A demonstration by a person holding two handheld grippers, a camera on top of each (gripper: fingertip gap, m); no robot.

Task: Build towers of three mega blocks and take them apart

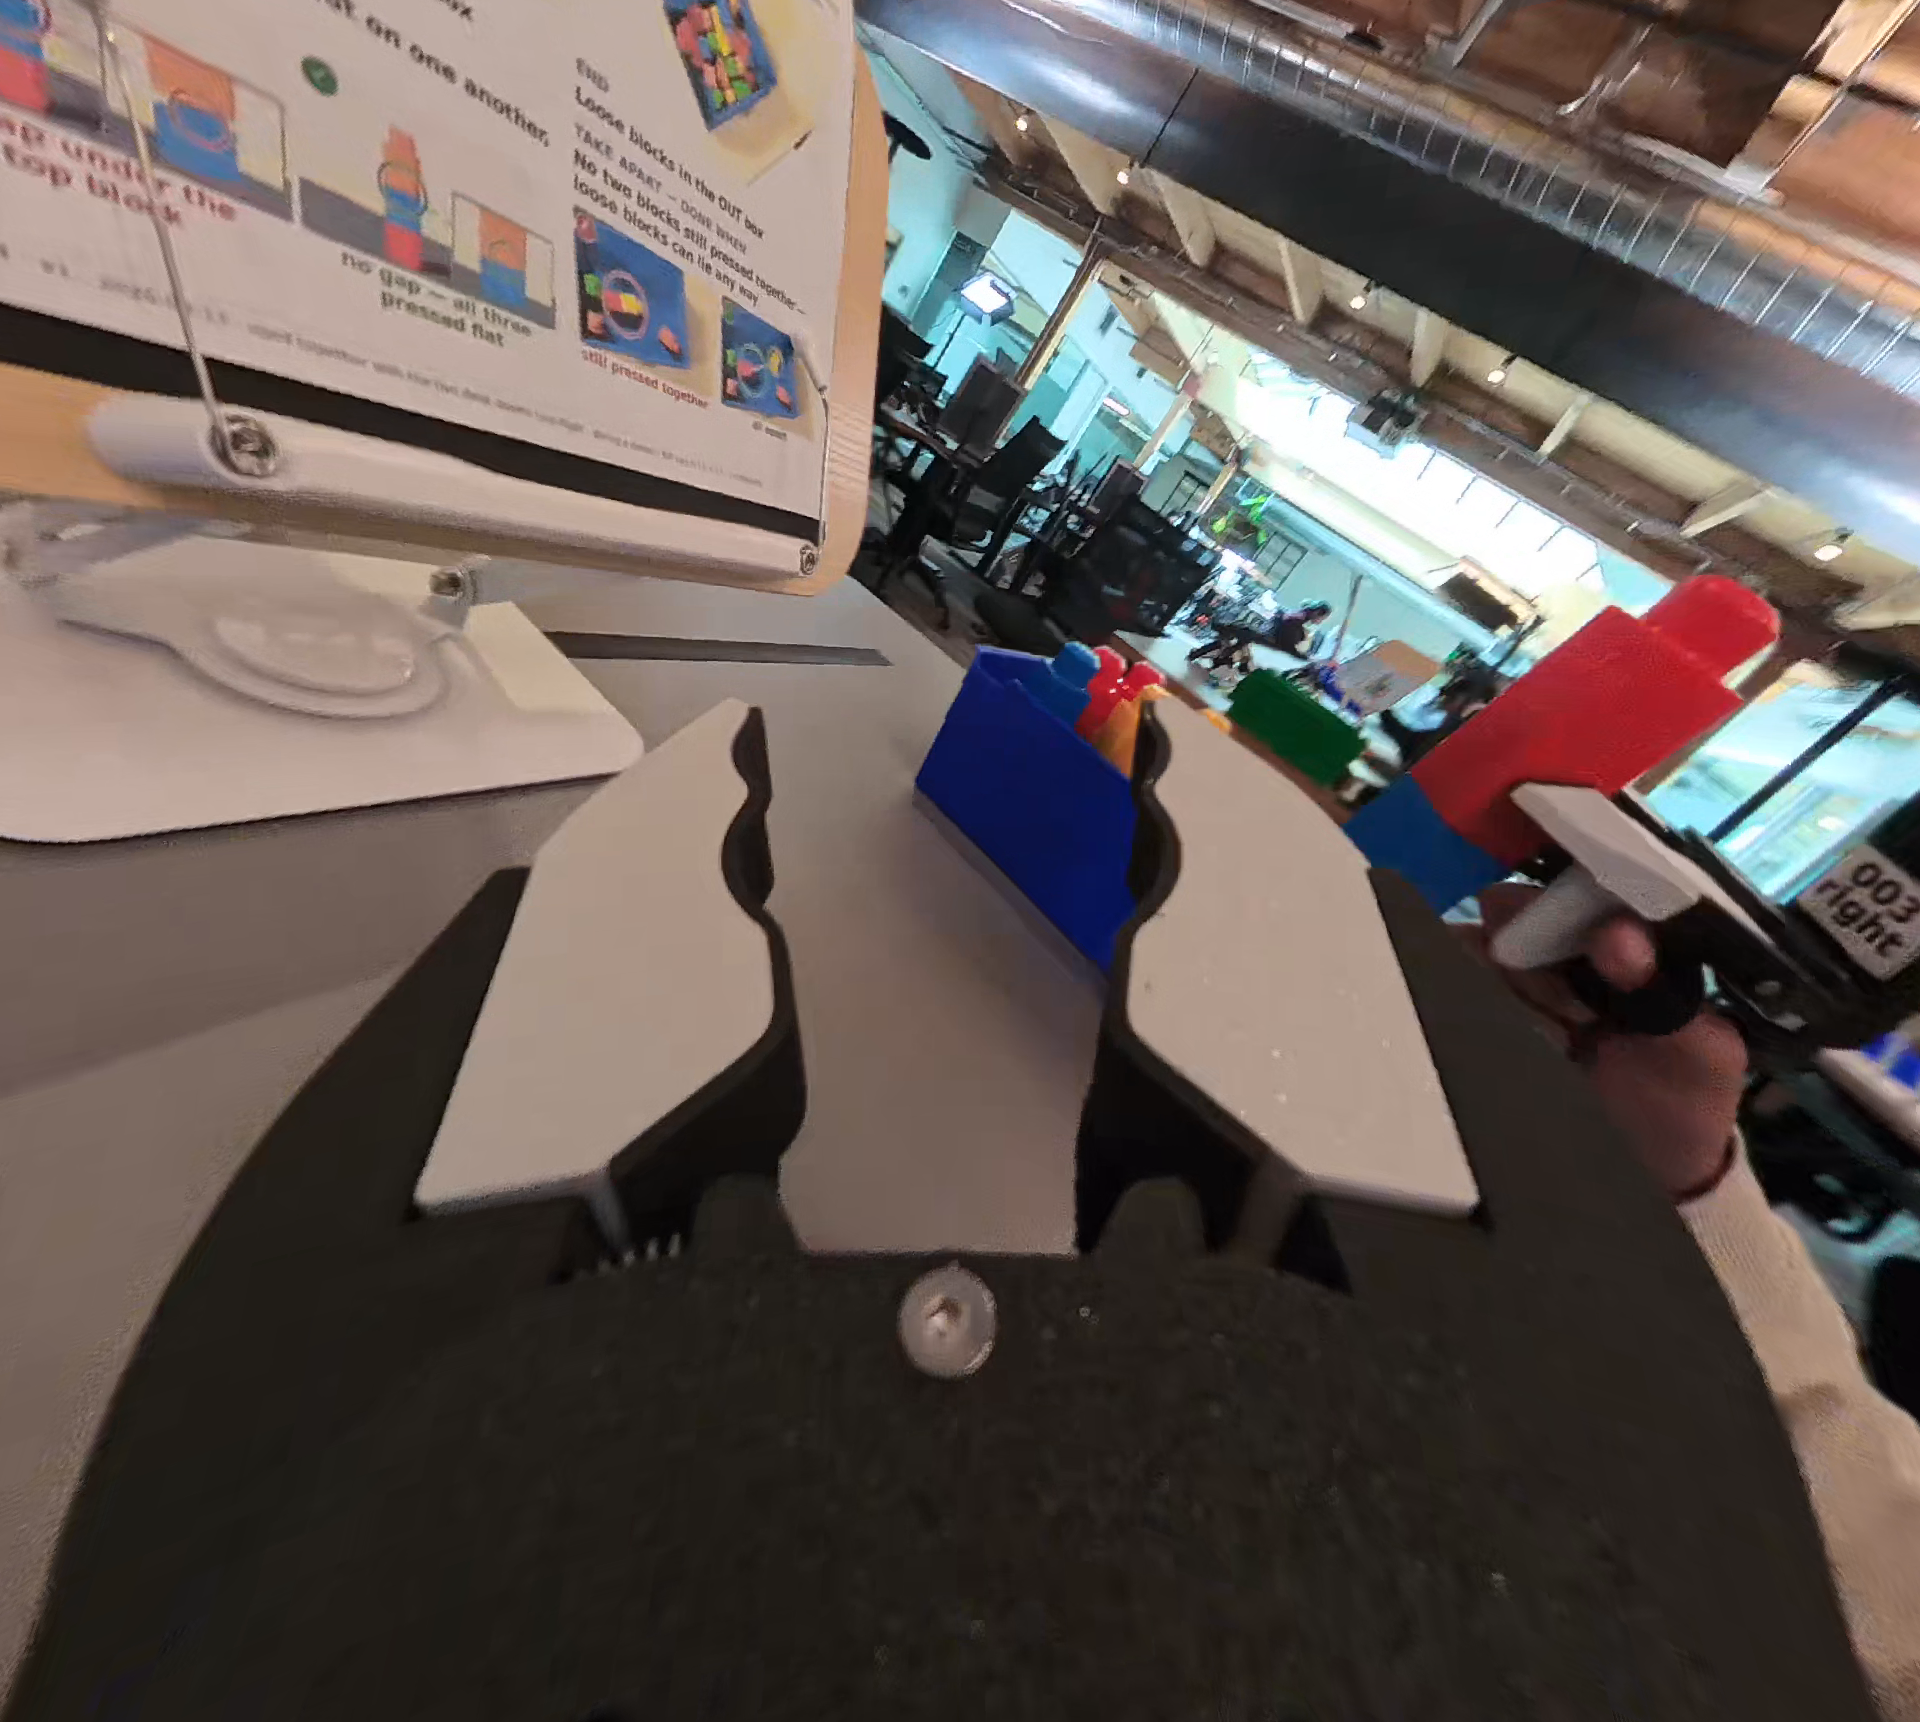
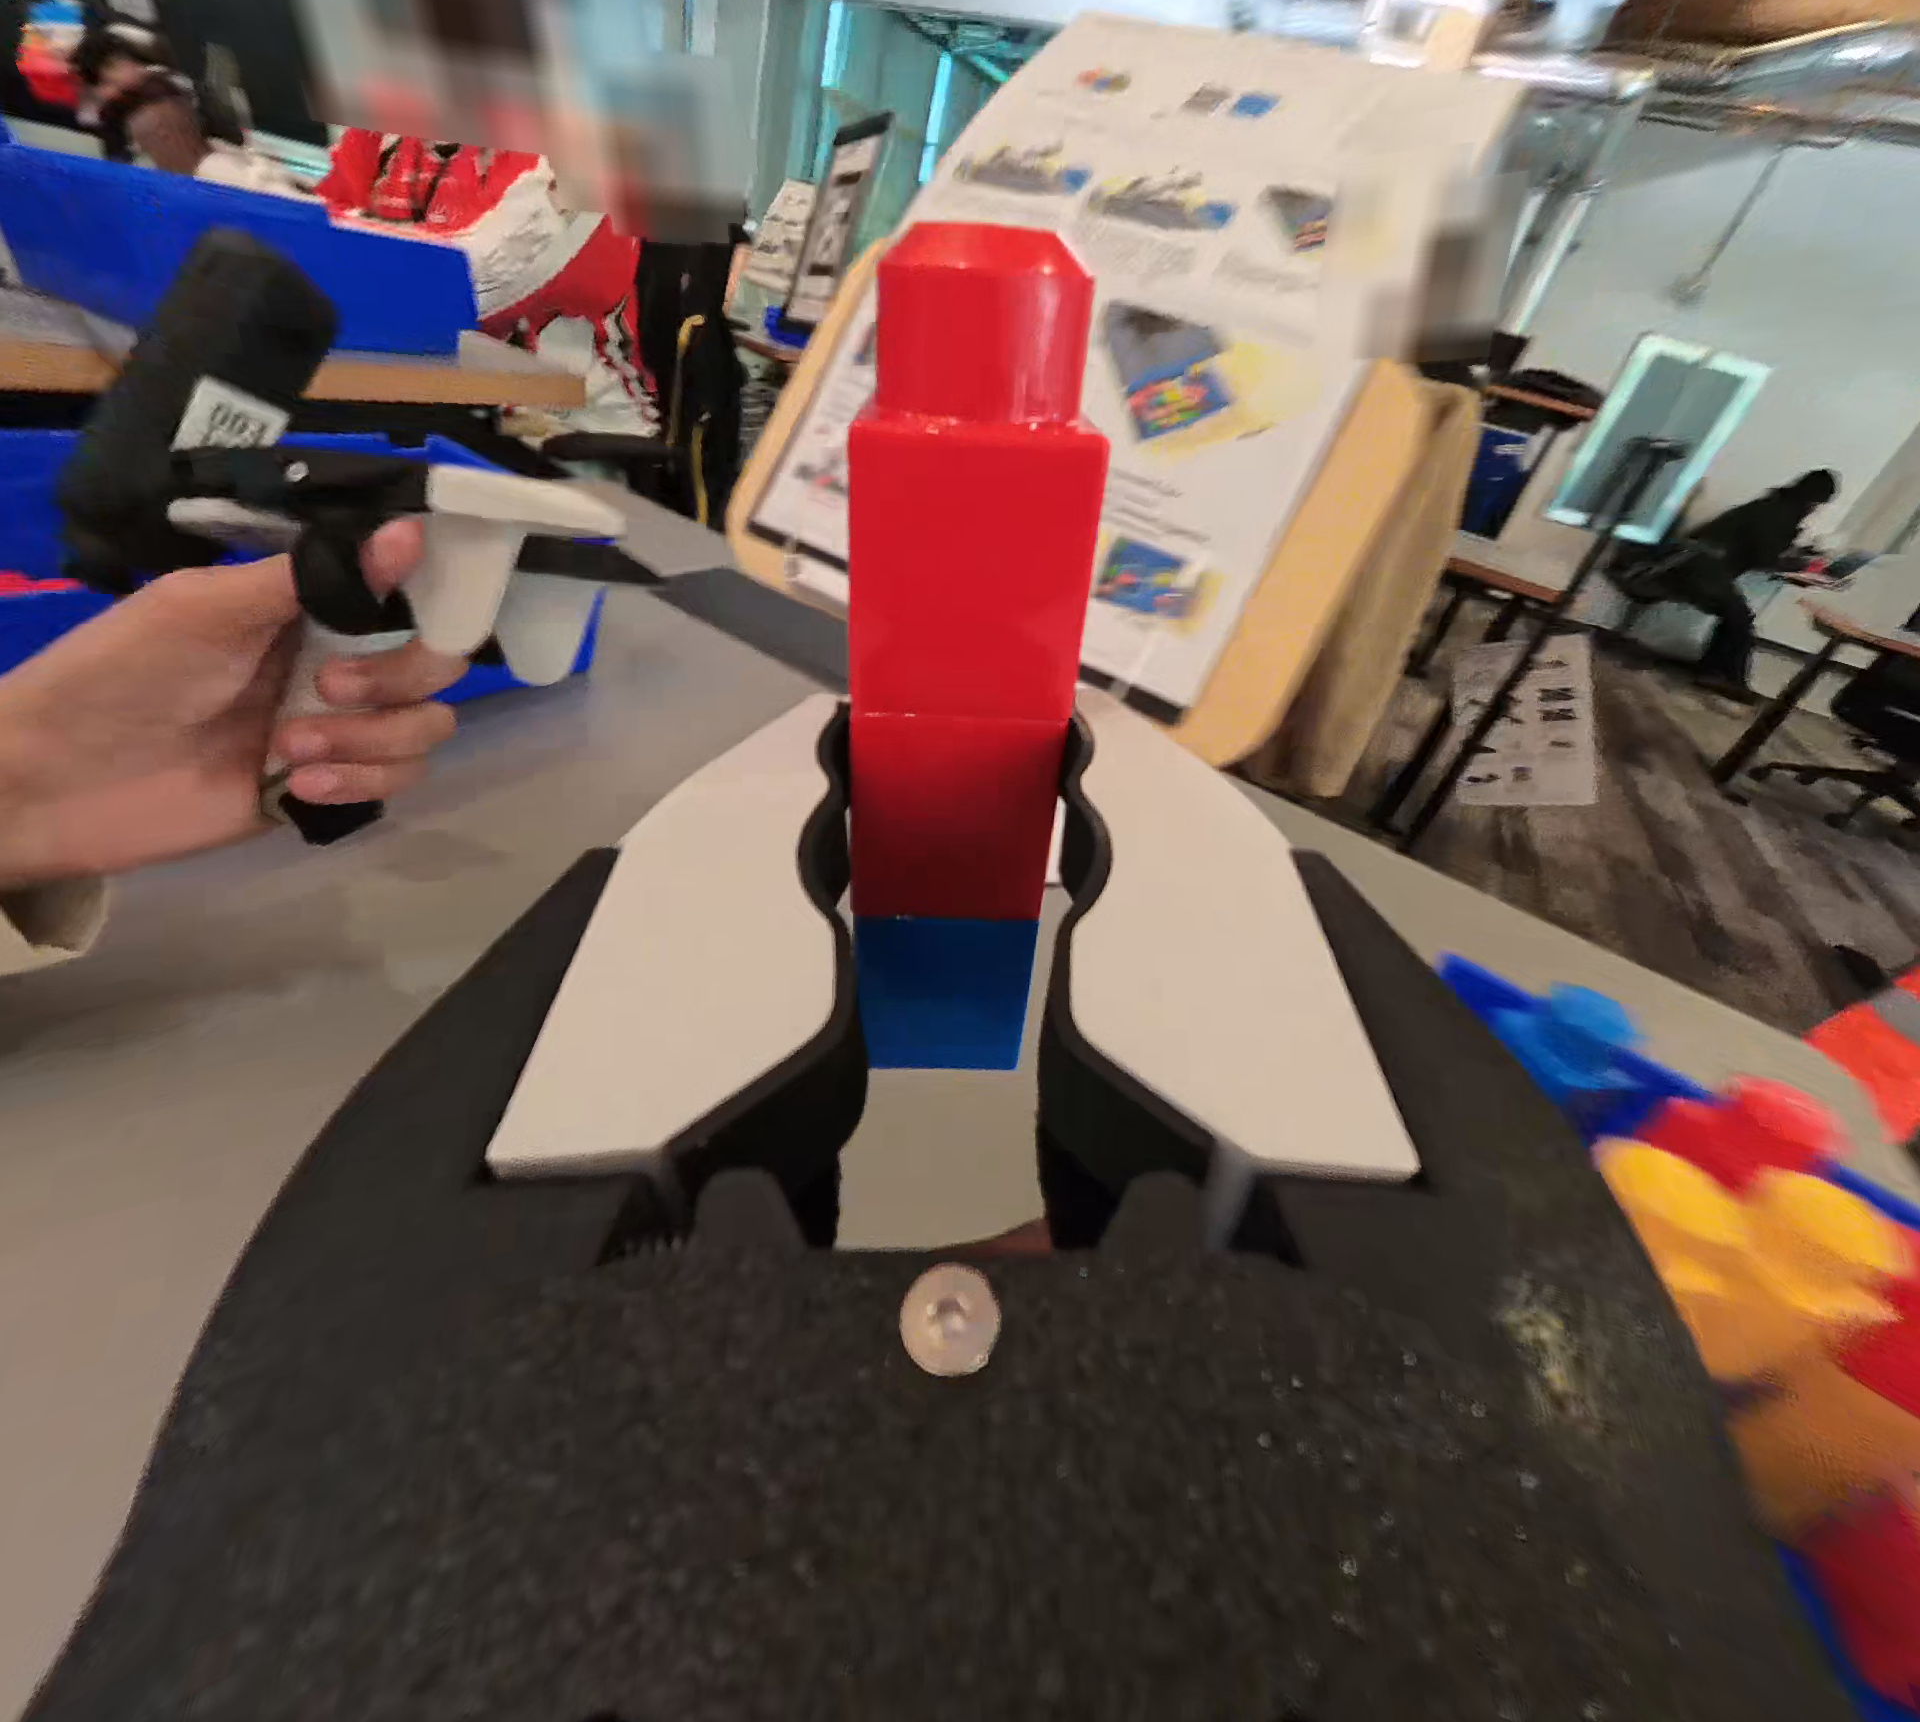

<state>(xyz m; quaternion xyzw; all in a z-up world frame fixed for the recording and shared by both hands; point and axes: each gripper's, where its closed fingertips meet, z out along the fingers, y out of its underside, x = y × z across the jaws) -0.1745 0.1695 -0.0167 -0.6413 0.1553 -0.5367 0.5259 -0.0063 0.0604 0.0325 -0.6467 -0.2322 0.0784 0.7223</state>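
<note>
My right gripper [image 2: 948, 799] is shut on a tower of three blocks: two red blocks [image 2: 971, 529] on a blue one [image 2: 940, 997]. The pads press the middle red block's sides, and the tower is held above the grey table [image 2: 260, 997]. The tower [image 1: 1579, 727] and the right gripper [image 1: 1621, 851] also show at the right of the left wrist view. My left gripper [image 1: 951, 799] is open and empty, its fingers [image 1: 634, 924] wide apart over the table [image 1: 914, 1049]. It also shows in the right wrist view [image 2: 499, 571], in a hand at the left.
A blue box [image 1: 1023, 810] with blue, red and orange blocks stands just past my left fingertips. An instruction board [image 1: 416, 145] on a white stand is at the left; it shows behind the tower in the right view [image 2: 1195, 384]. Loose coloured blocks [image 2: 1766, 1257] lie at the lower right.
</note>
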